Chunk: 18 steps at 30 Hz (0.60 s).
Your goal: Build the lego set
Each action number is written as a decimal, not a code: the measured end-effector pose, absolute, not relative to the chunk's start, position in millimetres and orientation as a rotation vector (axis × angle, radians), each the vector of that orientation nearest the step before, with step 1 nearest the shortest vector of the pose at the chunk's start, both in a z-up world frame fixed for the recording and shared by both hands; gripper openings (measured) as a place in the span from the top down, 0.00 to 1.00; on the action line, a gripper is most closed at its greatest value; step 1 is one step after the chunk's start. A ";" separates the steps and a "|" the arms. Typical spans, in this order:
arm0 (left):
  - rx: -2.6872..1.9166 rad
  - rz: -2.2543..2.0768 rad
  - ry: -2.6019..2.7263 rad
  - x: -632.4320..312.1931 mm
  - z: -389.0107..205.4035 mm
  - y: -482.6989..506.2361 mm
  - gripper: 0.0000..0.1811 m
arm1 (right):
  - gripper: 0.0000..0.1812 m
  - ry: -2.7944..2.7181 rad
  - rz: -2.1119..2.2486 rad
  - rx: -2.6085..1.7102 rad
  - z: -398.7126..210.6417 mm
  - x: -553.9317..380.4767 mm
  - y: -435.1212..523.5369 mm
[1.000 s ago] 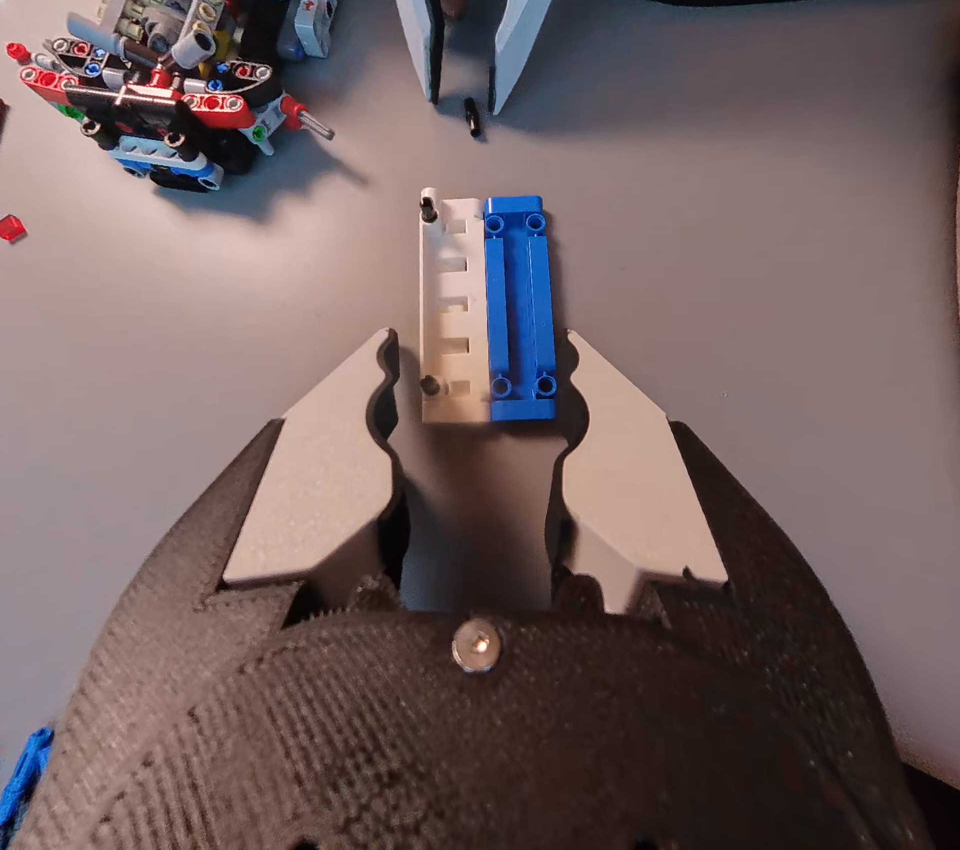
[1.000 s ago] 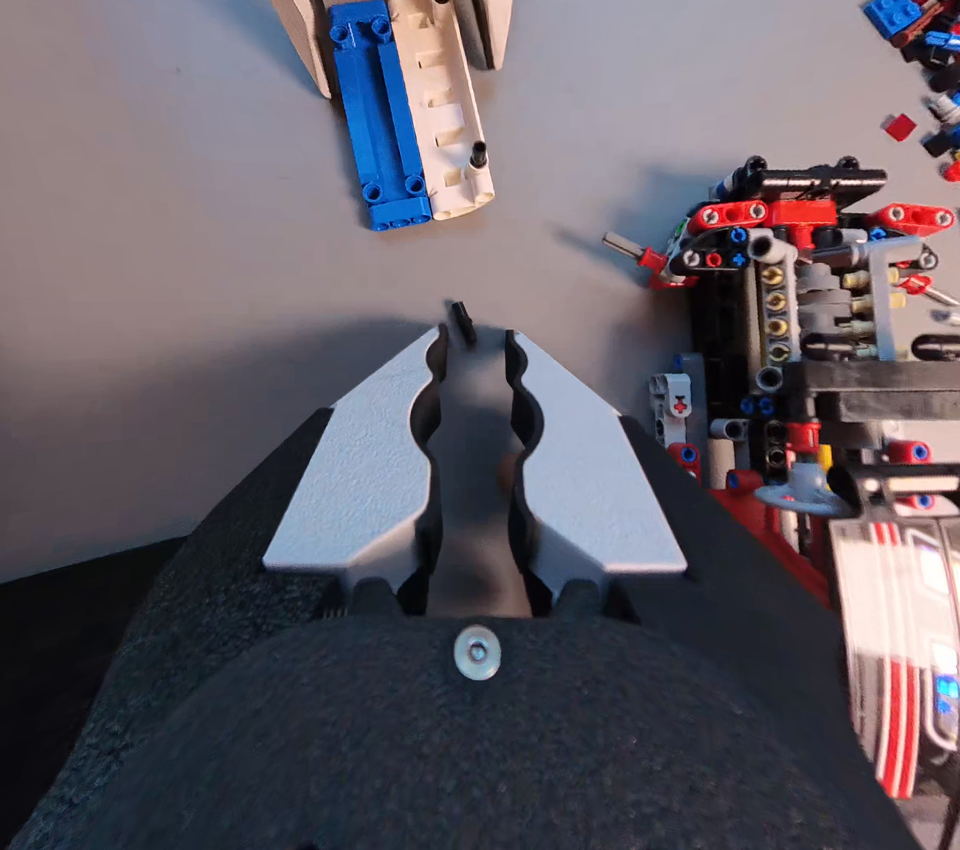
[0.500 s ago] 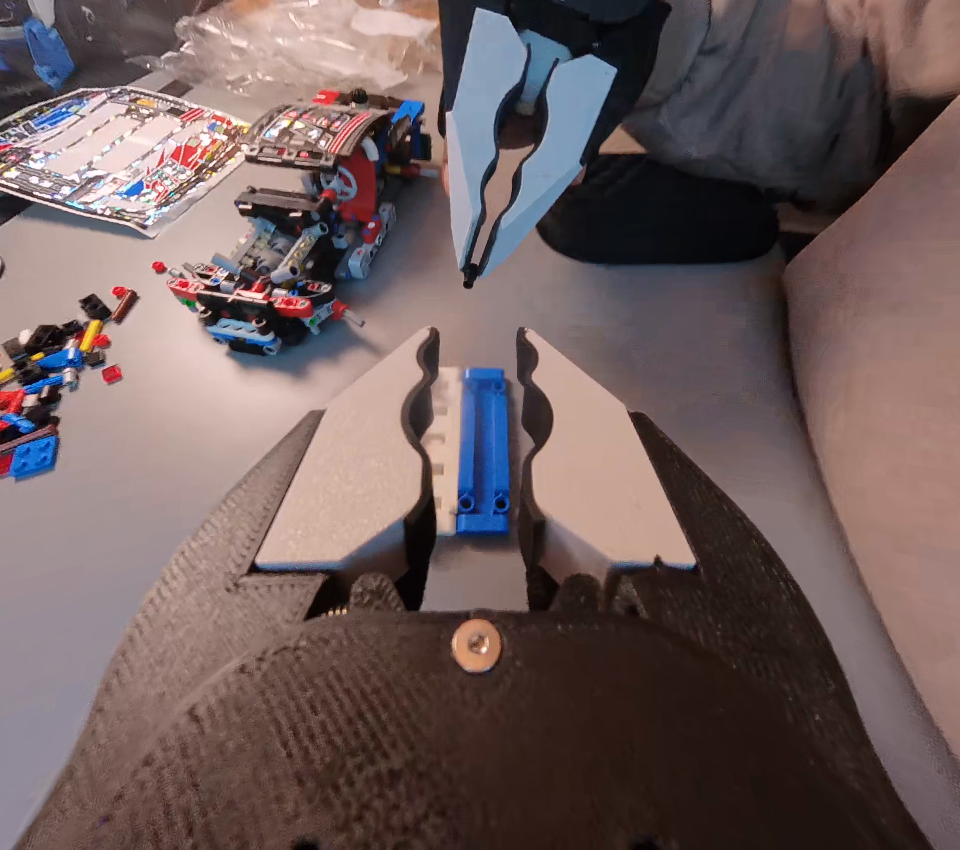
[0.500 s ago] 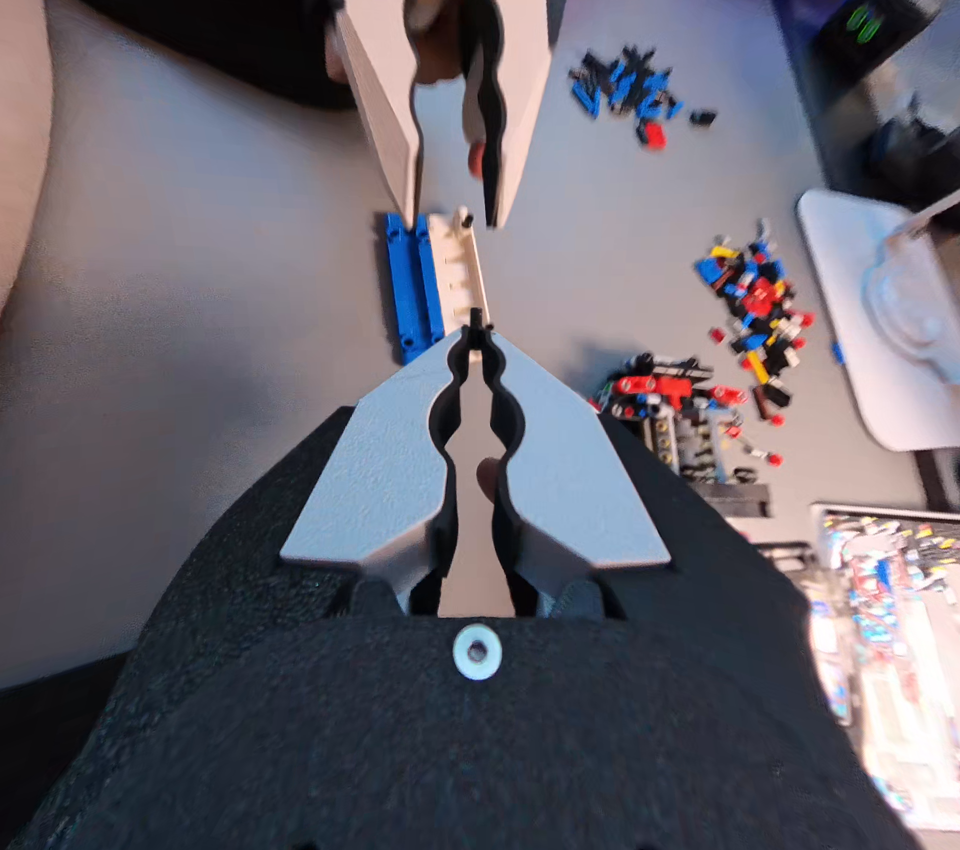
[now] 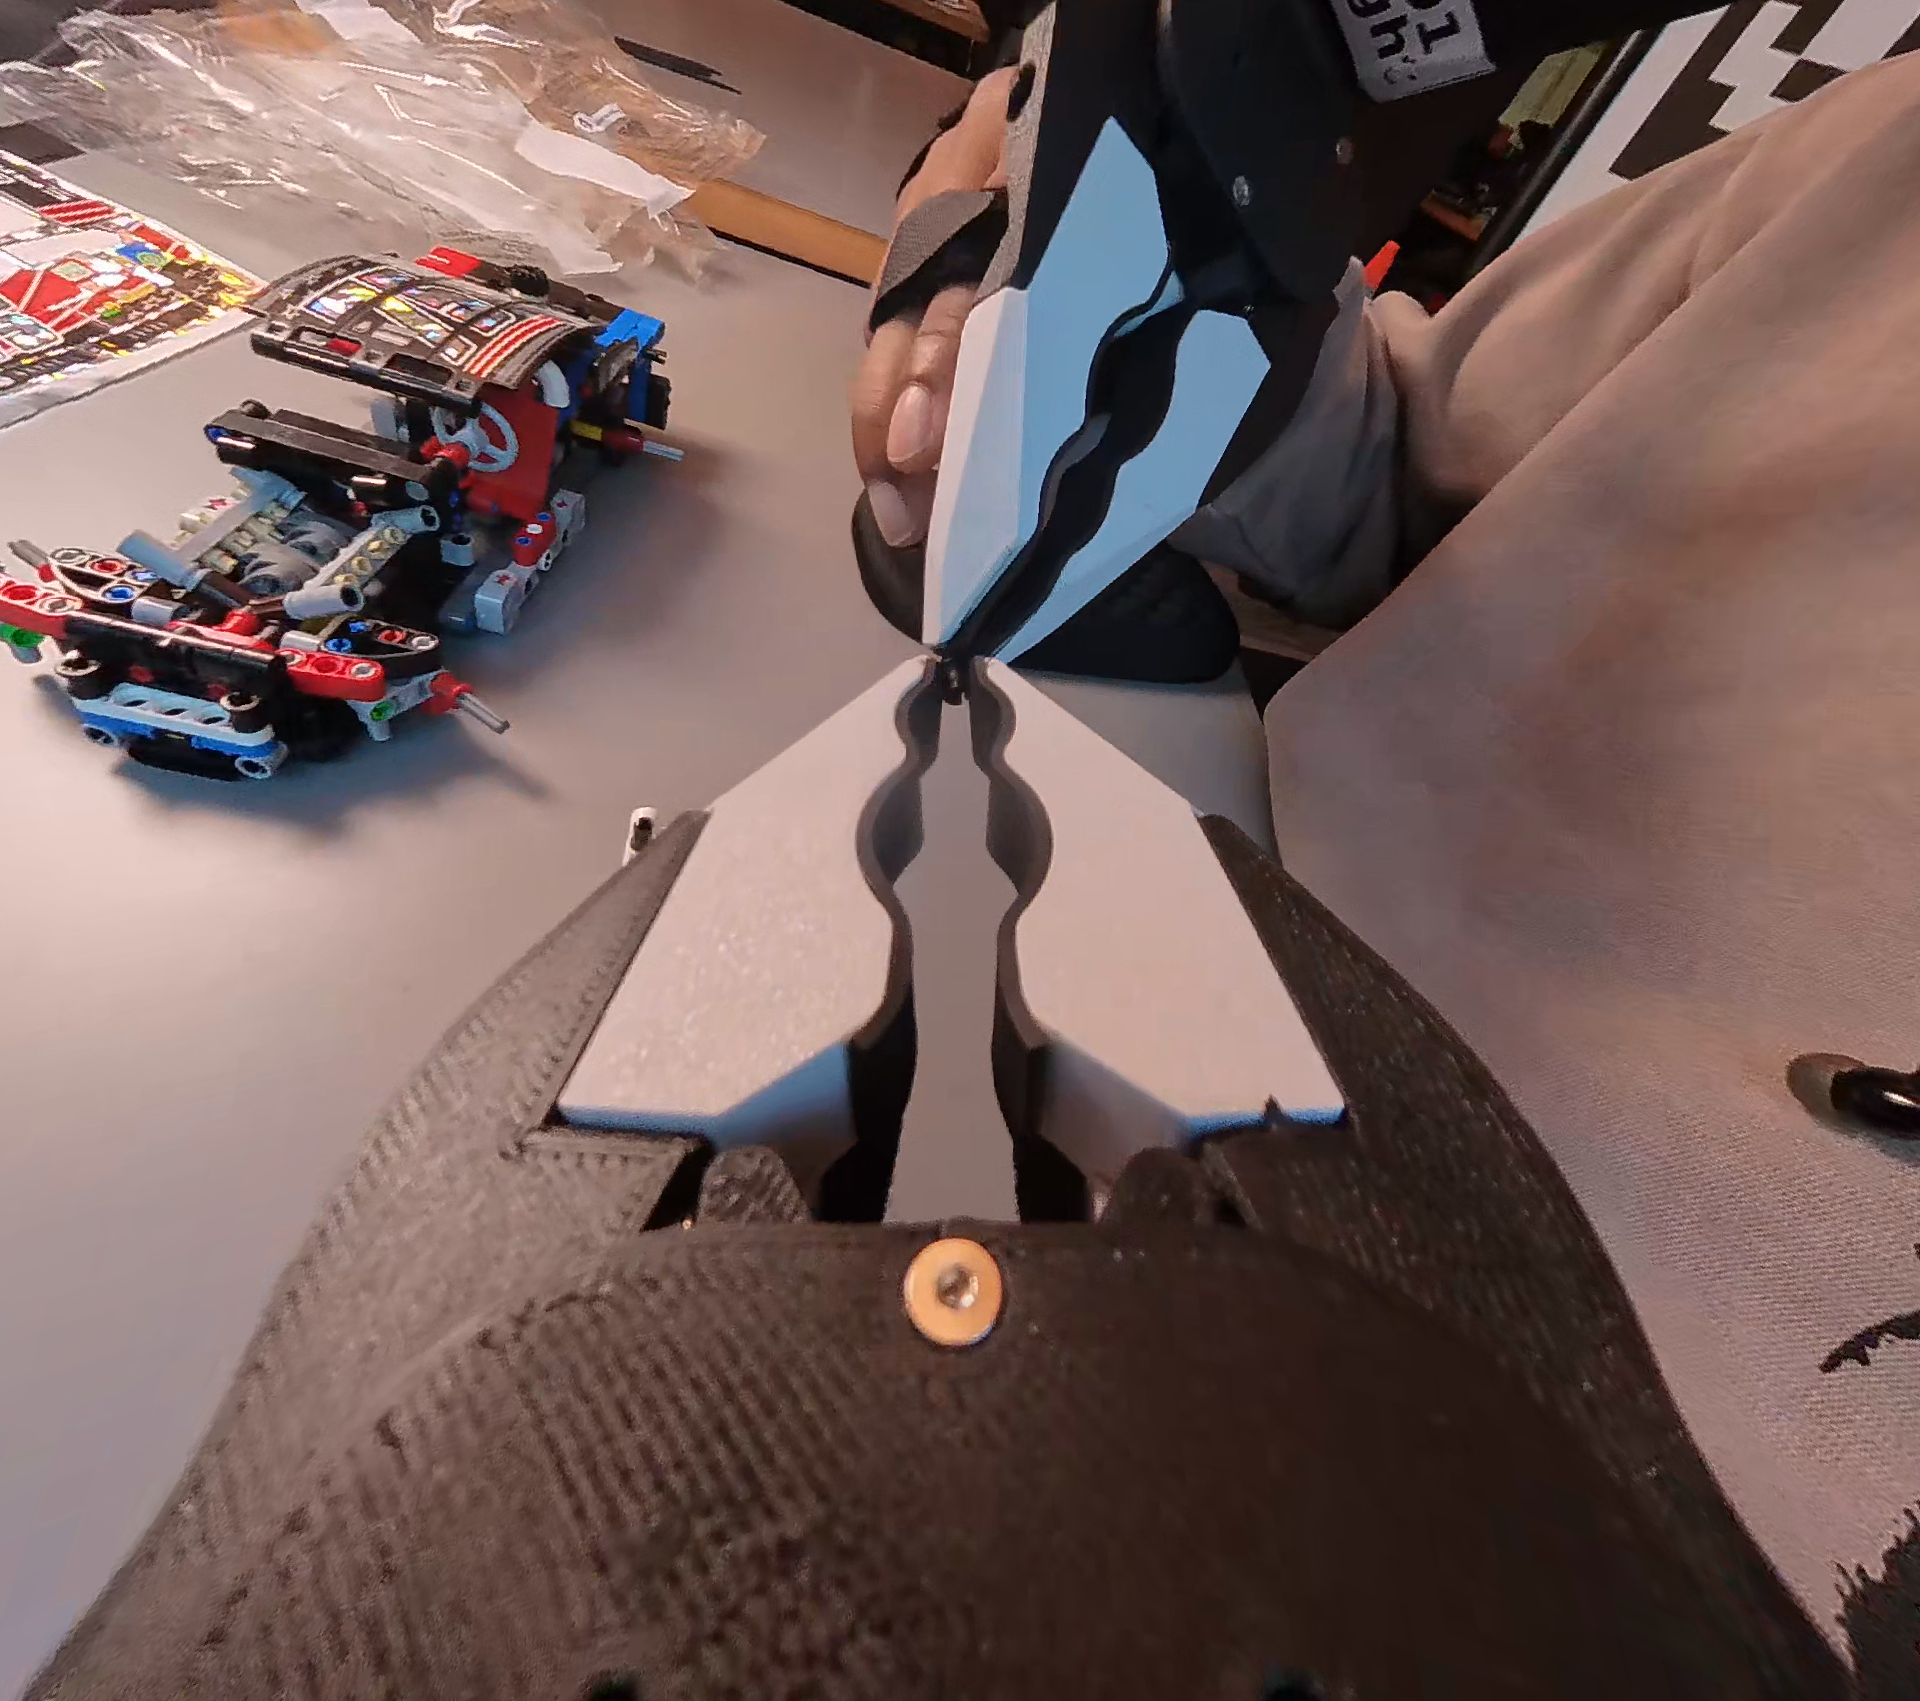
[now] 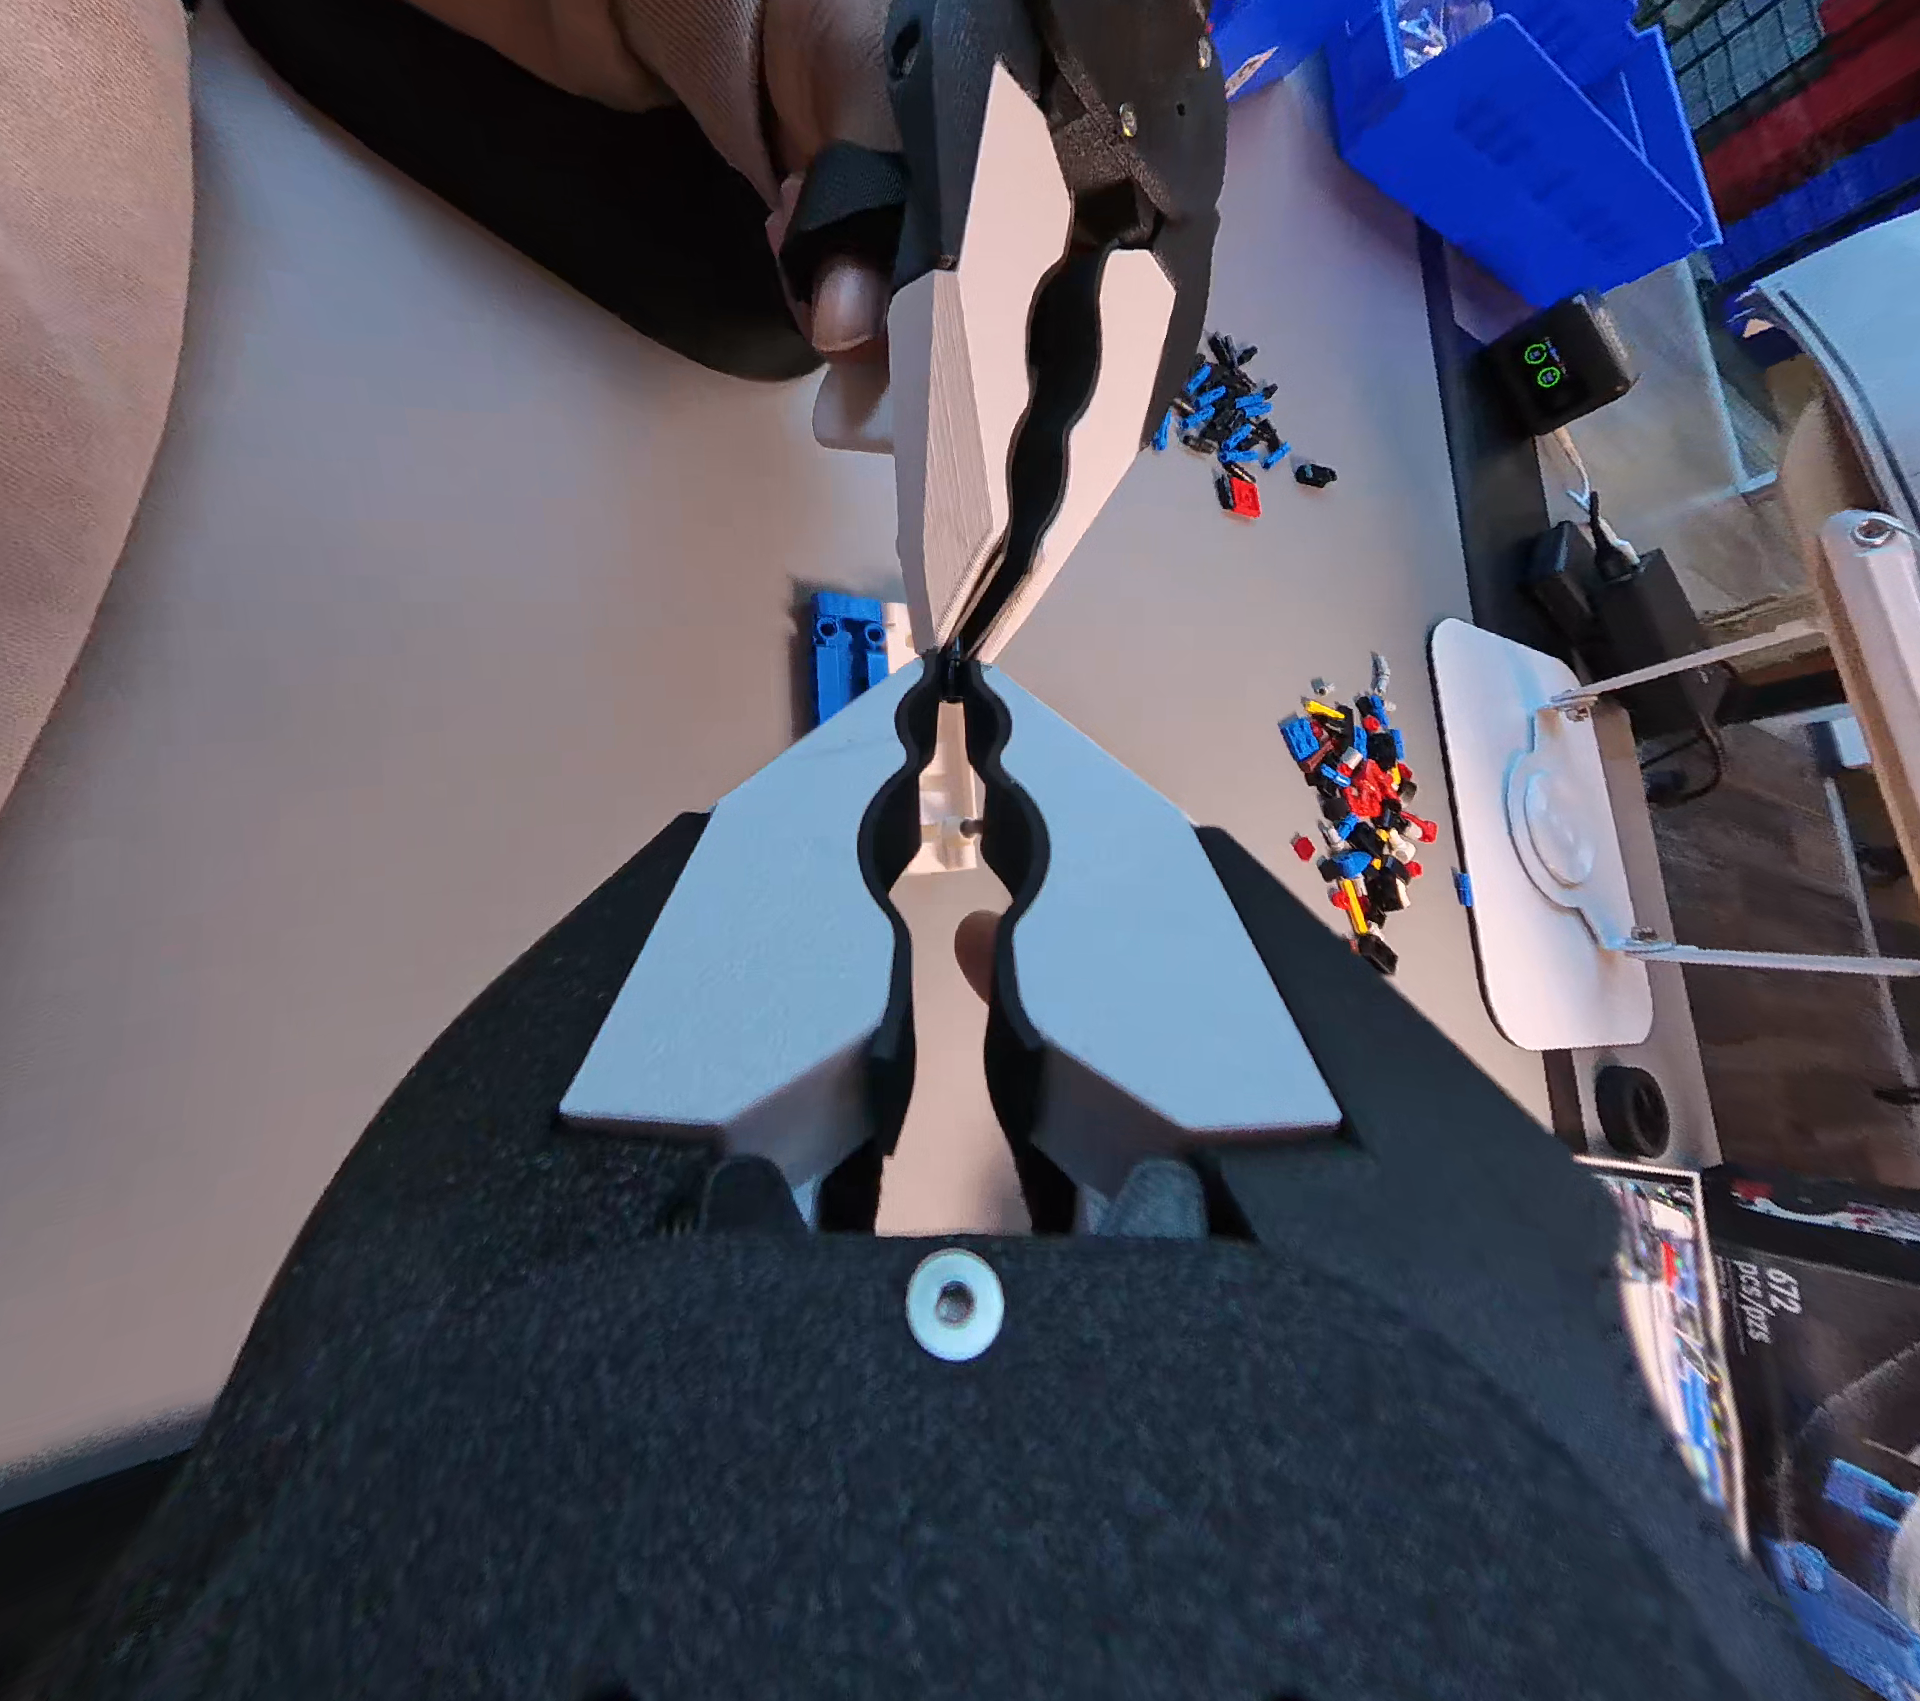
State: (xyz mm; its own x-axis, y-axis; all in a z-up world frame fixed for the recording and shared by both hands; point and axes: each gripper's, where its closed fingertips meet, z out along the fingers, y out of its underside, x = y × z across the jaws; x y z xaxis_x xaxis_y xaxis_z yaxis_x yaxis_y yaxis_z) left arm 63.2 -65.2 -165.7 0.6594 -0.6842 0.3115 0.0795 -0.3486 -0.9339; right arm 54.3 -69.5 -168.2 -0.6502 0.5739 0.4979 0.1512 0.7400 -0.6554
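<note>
left gripper: nearly closed at black pin | right gripper: pinching pin | both bear white labels

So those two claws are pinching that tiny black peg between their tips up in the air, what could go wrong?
The black peg is held only at the tips of the left gripper and right gripper, so it could slip and drop to the table. It might then roll into the loose brick pile and be hard to find.

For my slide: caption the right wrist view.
Right tool and left tool meet tip to tip on a small black pin above the table.
</note>
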 end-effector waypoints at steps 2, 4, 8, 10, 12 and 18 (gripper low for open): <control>-1.694 -0.952 0.479 65.0 -154.1 -70.5 0.99 | 0.99 -2.164 0.878 -0.537 -156.5 56.4 -75.0; -1.571 -1.129 0.454 68.0 -134.3 -79.5 0.99 | 0.99 -2.064 1.095 -0.515 -134.8 60.5 -84.2; -1.452 -1.312 0.443 75.1 -117.7 -89.7 0.99 | 0.98 -1.994 1.224 -0.459 -119.9 66.6 -94.5; -1.442 -1.348 0.441 77.9 -116.7 -90.8 0.99 | 0.97 -1.999 1.219 -0.438 -119.7 67.8 -97.2; -1.436 -1.365 0.428 77.2 -115.6 -90.7 0.99 | 0.97 -1.992 1.202 -0.431 -118.5 67.5 -96.8; -1.405 -1.446 0.382 74.6 -111.3 -91.1 0.99 | 0.98 -1.973 1.092 -0.368 -115.2 65.0 -97.3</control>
State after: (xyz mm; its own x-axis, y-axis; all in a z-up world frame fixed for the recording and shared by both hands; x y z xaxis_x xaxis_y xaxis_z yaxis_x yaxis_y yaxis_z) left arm 74.6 -91.1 -111.3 0.2227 -0.8112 0.5408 0.4379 -0.4124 -0.7989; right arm 65.0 -97.3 -115.2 -0.6119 0.5914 0.5252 -0.1309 0.5791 -0.8047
